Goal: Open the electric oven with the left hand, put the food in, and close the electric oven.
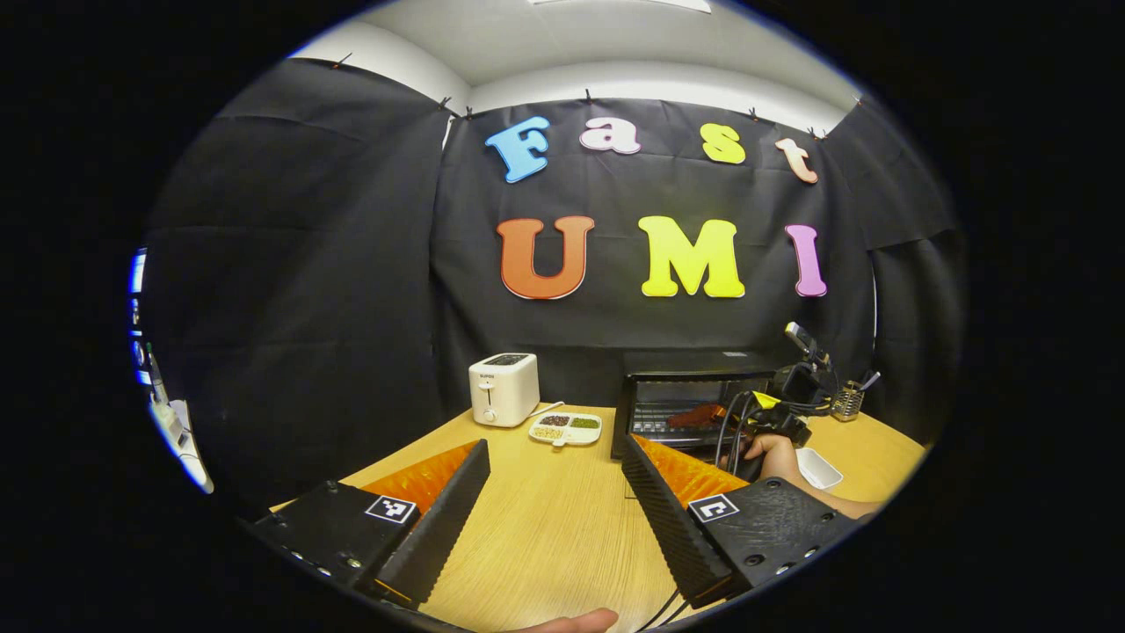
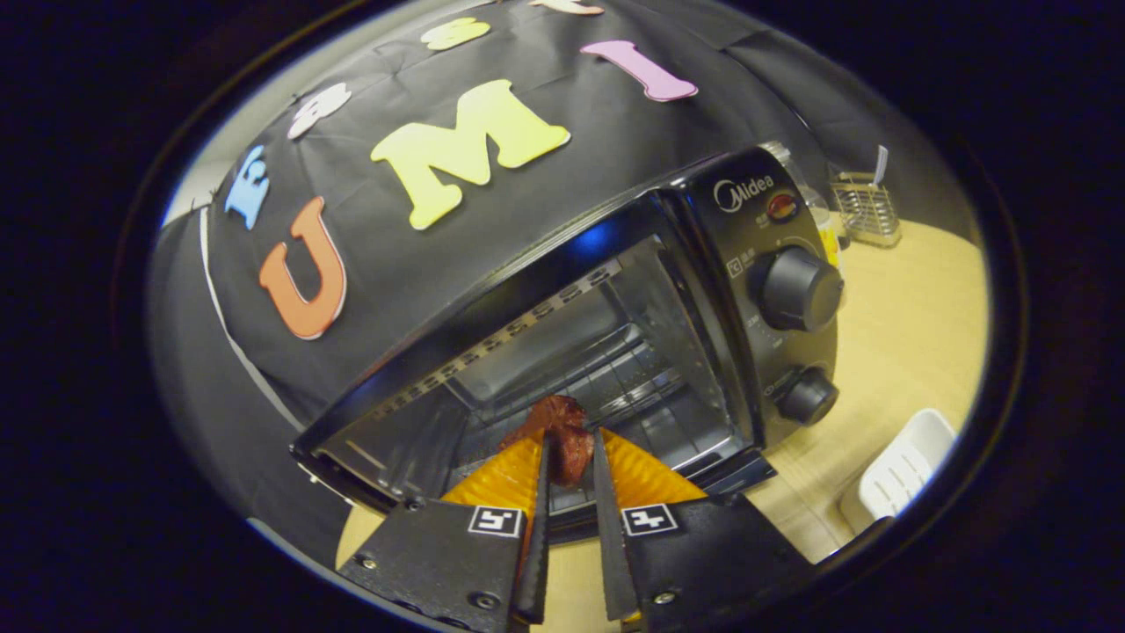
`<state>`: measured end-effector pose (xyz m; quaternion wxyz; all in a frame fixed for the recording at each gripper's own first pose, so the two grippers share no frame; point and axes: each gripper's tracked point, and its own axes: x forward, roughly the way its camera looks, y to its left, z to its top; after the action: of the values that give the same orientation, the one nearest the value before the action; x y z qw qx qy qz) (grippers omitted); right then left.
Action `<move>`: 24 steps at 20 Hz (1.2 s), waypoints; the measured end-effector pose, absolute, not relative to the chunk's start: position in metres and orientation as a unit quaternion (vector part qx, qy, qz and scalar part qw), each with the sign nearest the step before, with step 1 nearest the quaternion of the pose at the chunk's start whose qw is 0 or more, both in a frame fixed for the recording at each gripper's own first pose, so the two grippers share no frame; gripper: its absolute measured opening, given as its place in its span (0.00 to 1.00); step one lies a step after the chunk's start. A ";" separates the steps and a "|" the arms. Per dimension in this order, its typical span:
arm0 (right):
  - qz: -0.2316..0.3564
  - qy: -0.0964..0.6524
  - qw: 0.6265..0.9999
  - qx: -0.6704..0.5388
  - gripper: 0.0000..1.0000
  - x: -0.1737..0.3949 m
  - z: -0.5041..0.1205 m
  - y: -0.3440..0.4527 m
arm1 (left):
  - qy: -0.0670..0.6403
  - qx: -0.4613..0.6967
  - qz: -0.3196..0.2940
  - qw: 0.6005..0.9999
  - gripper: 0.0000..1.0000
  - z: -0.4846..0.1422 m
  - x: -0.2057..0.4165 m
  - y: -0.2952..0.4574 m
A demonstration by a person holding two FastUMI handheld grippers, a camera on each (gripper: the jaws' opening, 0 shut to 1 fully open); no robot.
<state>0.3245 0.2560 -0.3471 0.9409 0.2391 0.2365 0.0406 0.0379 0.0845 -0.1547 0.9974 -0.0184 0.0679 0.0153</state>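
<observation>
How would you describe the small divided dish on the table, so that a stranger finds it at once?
Start at the wooden table in front of the black cloth wall. Between the white toaster and the open black electric oven lies a flat, pale divided dish. Unlike its neighbours, it is low and holds separate portions of brown, green and pale grains.

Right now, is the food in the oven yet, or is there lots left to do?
Done: the oven door is open. In hand: the right gripper has its fingers shut on the reddish-brown food at the oven's mouth, above the rack. Left: let go, pull back, then close the door with the open left gripper, which waits over the table.
</observation>
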 end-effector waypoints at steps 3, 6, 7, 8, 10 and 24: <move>0.036 0.230 0.950 0.209 0.35 0.317 -0.340 0.248 | 0.078 -0.019 0.013 0.997 0.96 -0.163 0.035 0.082; 0.049 0.214 0.958 0.183 0.47 0.300 -0.327 0.239 | 0.094 -0.027 0.007 0.995 0.97 -0.176 0.034 0.075; 0.051 0.212 0.960 0.175 0.52 0.293 -0.324 0.235 | 0.101 -0.028 0.003 0.995 0.96 -0.180 0.033 0.071; 0.057 0.211 0.961 0.172 0.53 0.283 -0.320 0.232 | 0.108 -0.028 -0.002 0.994 0.97 -0.185 0.033 0.066; 0.074 0.207 0.960 0.174 0.54 0.262 -0.309 0.227 | 0.117 -0.027 -0.011 0.993 0.97 -0.190 0.032 0.057; 0.128 0.043 0.987 0.084 0.92 0.110 -0.125 0.099 | 0.167 -0.013 -0.116 0.979 0.97 -0.223 0.067 -0.065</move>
<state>0.1100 0.0993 -0.1254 0.9873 0.0841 0.0426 0.1275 0.0674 -0.0647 -0.2233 0.9790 -0.0130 0.1668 -0.1162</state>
